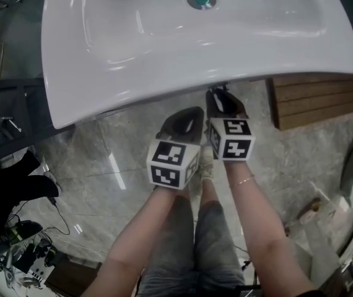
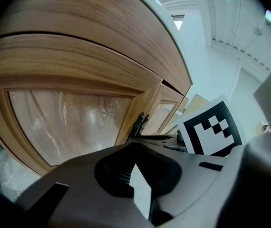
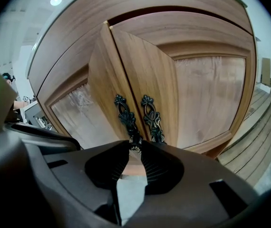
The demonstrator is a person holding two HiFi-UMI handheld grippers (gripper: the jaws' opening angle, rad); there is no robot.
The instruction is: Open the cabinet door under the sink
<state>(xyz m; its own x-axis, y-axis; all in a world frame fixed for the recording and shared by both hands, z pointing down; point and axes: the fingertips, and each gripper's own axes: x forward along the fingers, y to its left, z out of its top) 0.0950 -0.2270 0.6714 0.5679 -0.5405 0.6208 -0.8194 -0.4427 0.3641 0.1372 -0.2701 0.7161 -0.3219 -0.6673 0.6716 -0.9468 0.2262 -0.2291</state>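
Lined up on the handle; opening hardly begun.

Shows the left-hand cabinet door (image 3: 102, 94) under the sink (image 1: 164, 48) only a crack proud of the right-hand door (image 3: 192, 89). Has the right gripper (image 3: 134, 148), jaws fairly wide, around the lower end of that door's dark handle (image 3: 126, 118), not visibly pinching it. Holds the left gripper (image 2: 135, 148) beside, jaws together, empty. Left, seemingly: clamping and swinging out.

Glossy grey marble-pattern floor tiles (image 1: 96, 166) fill the middle of the head view. A wooden slatted platform (image 1: 319, 101) lies on them at the right; a cluster of black cables and devices (image 1: 21, 255) lies at lower left. A round ceiling light (image 3: 56, 0) shows lit in the right gripper view.
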